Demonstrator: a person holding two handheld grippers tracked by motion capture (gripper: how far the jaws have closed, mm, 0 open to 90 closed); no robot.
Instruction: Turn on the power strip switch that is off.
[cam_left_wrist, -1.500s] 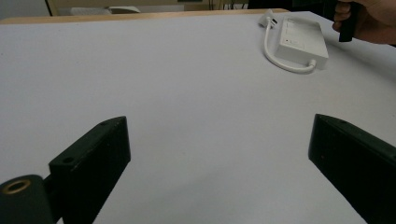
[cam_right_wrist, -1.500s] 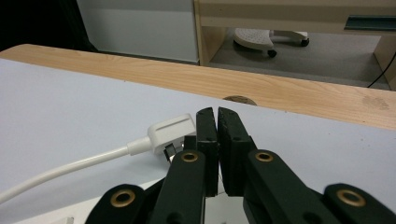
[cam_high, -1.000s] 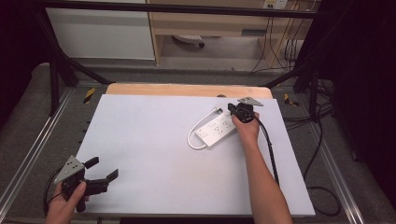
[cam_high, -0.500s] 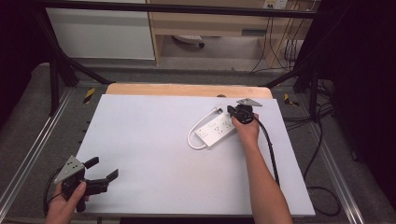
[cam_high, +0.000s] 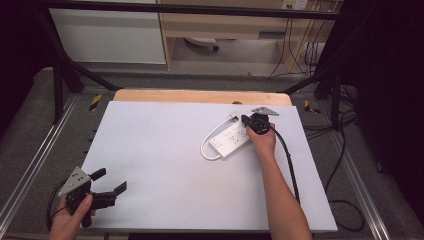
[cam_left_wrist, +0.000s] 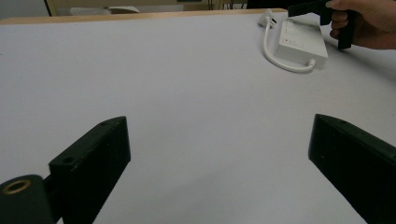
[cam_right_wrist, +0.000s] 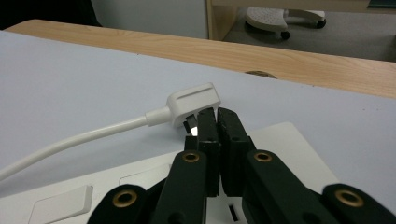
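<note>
A white power strip (cam_high: 231, 139) lies at the back right of the white mat, its white cord (cam_high: 205, 150) looping round to a white plug (cam_high: 234, 117) on the mat beside it. My right gripper (cam_high: 245, 119) rests over the strip's far end, shut with nothing between its jaws. In the right gripper view the closed tips (cam_right_wrist: 217, 116) sit just beside the plug (cam_right_wrist: 194, 103), above the strip (cam_right_wrist: 60, 200). My left gripper (cam_high: 111, 181) is held at the front left corner, open and empty. Its view looks between wide jaws (cam_left_wrist: 219, 126) across the mat to the strip (cam_left_wrist: 301, 42) and the other hand (cam_left_wrist: 369, 25).
The white mat (cam_high: 165, 165) covers a wooden table whose edge (cam_high: 200, 96) shows at the back. Black frame rails (cam_high: 60, 80) flank the table. Cables (cam_high: 345, 200) trail on the floor at the right. A pale cabinet (cam_high: 107, 35) stands behind.
</note>
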